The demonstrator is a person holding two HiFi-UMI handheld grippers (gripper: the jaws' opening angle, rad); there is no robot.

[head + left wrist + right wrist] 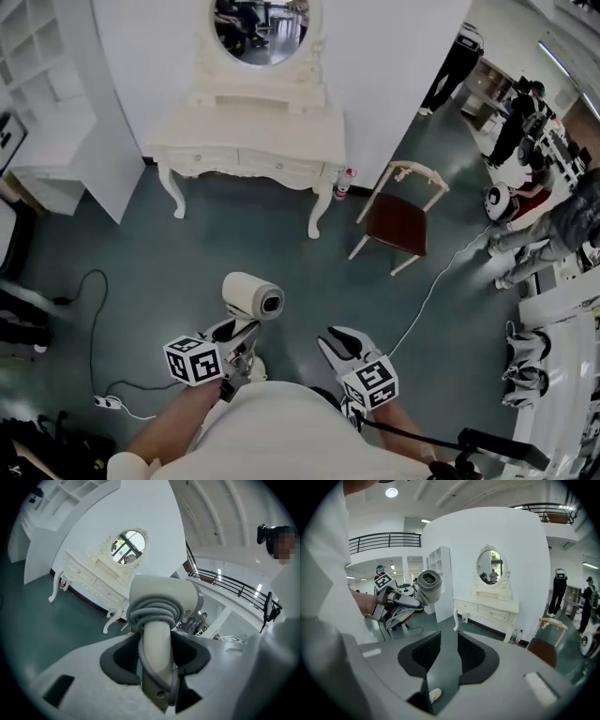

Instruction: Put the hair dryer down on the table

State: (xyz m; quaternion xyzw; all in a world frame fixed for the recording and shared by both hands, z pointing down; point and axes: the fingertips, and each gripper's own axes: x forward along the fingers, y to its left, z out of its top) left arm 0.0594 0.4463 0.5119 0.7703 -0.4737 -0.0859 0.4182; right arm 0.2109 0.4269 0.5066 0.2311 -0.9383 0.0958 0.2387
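Note:
A cream hair dryer (253,296) with its grey cord wound round the handle stands up from my left gripper (238,330), which is shut on the handle. In the left gripper view the dryer's body (161,597) rises above the jaws and the handle fills the space between the pads (123,656). My right gripper (343,343) stands open with nothing in it, a little to the right of the dryer. The right gripper view shows the dryer (427,587) off to its left. The white dressing table (281,141) with an oval mirror stands ahead against the wall, some way off.
A wooden chair (397,221) with a dark red seat stands right of the table. A black cable and a power strip (107,402) lie on the green floor at the left. White shelves (42,103) are at the far left. People and white robots (525,361) are on the right.

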